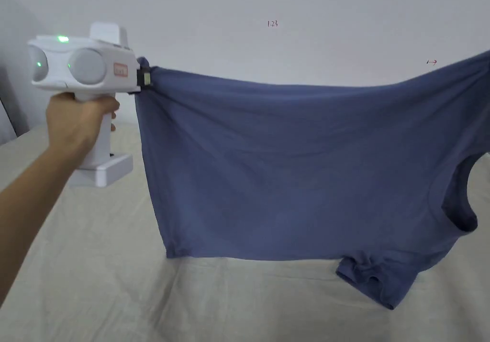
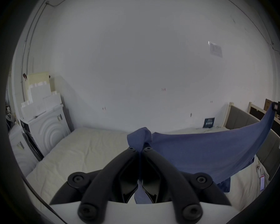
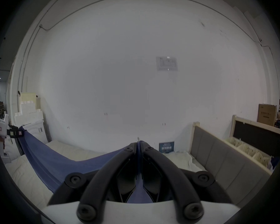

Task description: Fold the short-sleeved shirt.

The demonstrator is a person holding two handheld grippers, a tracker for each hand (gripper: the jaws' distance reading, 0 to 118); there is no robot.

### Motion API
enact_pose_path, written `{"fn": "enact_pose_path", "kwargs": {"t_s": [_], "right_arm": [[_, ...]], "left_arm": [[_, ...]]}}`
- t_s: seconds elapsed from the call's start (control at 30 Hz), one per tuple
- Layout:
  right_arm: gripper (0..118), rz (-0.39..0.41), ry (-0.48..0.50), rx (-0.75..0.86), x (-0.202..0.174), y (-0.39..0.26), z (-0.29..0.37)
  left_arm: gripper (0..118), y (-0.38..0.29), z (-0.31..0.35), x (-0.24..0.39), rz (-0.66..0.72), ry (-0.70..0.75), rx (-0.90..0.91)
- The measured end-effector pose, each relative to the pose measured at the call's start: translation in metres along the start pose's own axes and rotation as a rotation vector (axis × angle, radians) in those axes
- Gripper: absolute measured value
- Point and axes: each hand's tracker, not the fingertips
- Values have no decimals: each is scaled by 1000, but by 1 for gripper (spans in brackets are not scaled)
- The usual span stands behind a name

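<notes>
Two grippers, the left gripper [image 1: 143, 77] at upper left and the right gripper [image 3: 138, 144], each pinch the blue shirt [image 1: 296, 175] between pressed-together jaws, stretching it above the bed [image 1: 95, 271], likely to flatten it for folding.

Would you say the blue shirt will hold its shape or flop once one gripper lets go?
Likely floppy: the shirt sags between the left gripper and right gripper. Probably light, since small pinches hold it up. Its lower sleeve already bunches on the bed.
</notes>
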Motion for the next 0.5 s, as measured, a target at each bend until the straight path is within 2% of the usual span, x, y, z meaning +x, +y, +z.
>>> {"fn": "enact_pose_path", "kwargs": {"t_s": [0.2, 0.5], "right_arm": [[3, -27, -1, -112, 4, -68, -10], [3, -53, 11, -239, -1, -151, 22]], "left_arm": [[0, -71, -29, 1, 8, 2, -111], [0, -164, -23, -6, 43, -19, -251]]}}
